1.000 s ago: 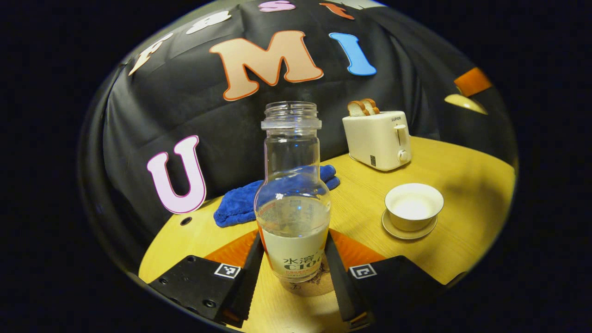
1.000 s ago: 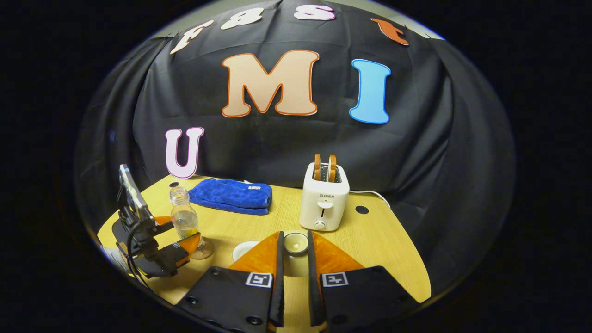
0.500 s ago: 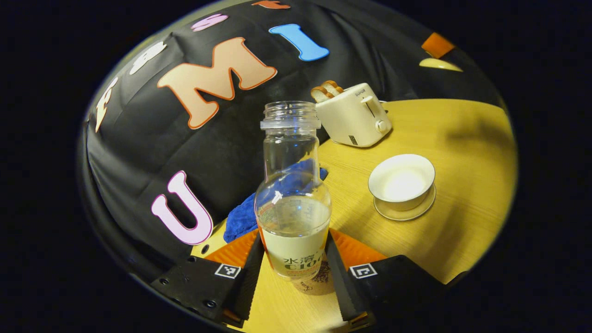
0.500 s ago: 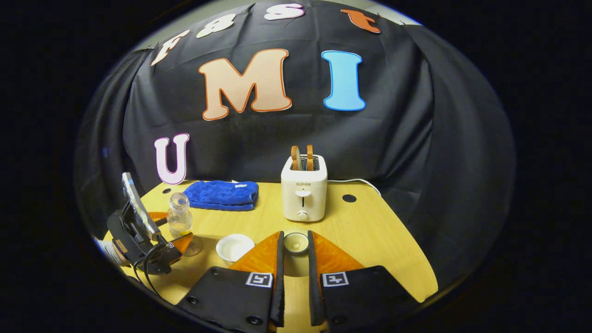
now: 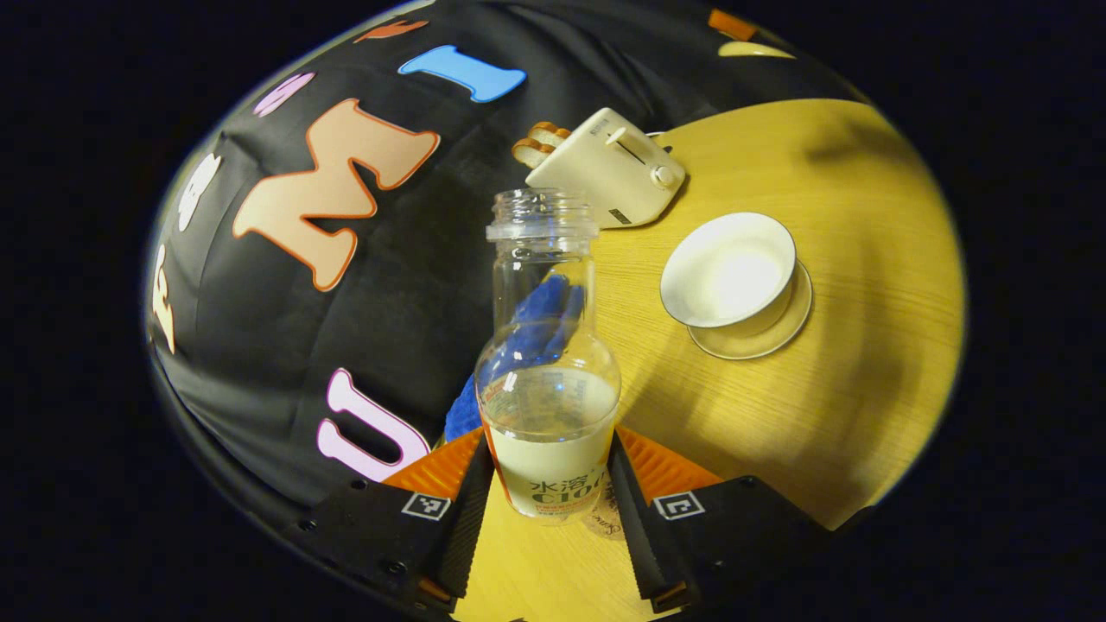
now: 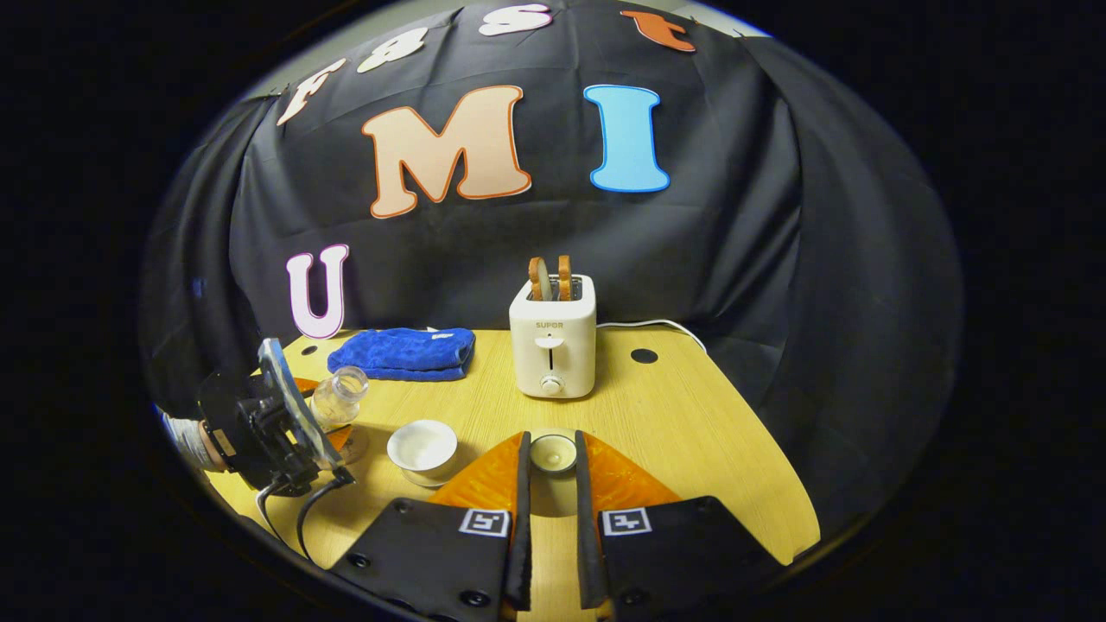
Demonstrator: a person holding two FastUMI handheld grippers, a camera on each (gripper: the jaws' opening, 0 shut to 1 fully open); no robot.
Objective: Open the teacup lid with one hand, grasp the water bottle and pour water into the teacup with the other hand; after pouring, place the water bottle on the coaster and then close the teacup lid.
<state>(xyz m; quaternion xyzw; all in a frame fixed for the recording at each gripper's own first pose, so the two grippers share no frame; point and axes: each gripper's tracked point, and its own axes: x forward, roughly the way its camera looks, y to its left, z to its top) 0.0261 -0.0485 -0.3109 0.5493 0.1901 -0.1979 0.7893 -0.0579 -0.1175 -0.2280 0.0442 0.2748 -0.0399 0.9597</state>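
1. A clear water bottle (image 5: 548,363) with no cap is held between the two fingers of the left gripper (image 5: 548,518), both of which are pressed against its labelled lower body.
2. The bottle is seen to be partly filled: pale liquid reaches to about the widest part of the body, while the neck and open mouth above it are empty.
3. In the right gripper view the same bottle (image 6: 339,396) is seen tilted, its mouth leaning toward the teacup (image 6: 422,447), and it is raised off the table (image 6: 691,449).
4. A round coaster (image 5: 605,518) is partly visible on the table just under the bottle's base in the left gripper view.
5. The teacup (image 5: 728,272) is a white bowl standing uncovered on a matching saucer (image 5: 760,333); whether anything is in it cannot be told, as the inside shows only as white.
6. A small round lid (image 6: 553,453) is gripped at the tips of the right gripper (image 6: 550,462), whose fingers are closed narrowly onto its sides, above the table and near the toaster (image 6: 553,345).
7. Two slices of toast (image 6: 550,278) are seen standing in the toaster's slots.
8. A folded blue cloth (image 6: 403,353) is laid at the back of the table, beyond the bottle.
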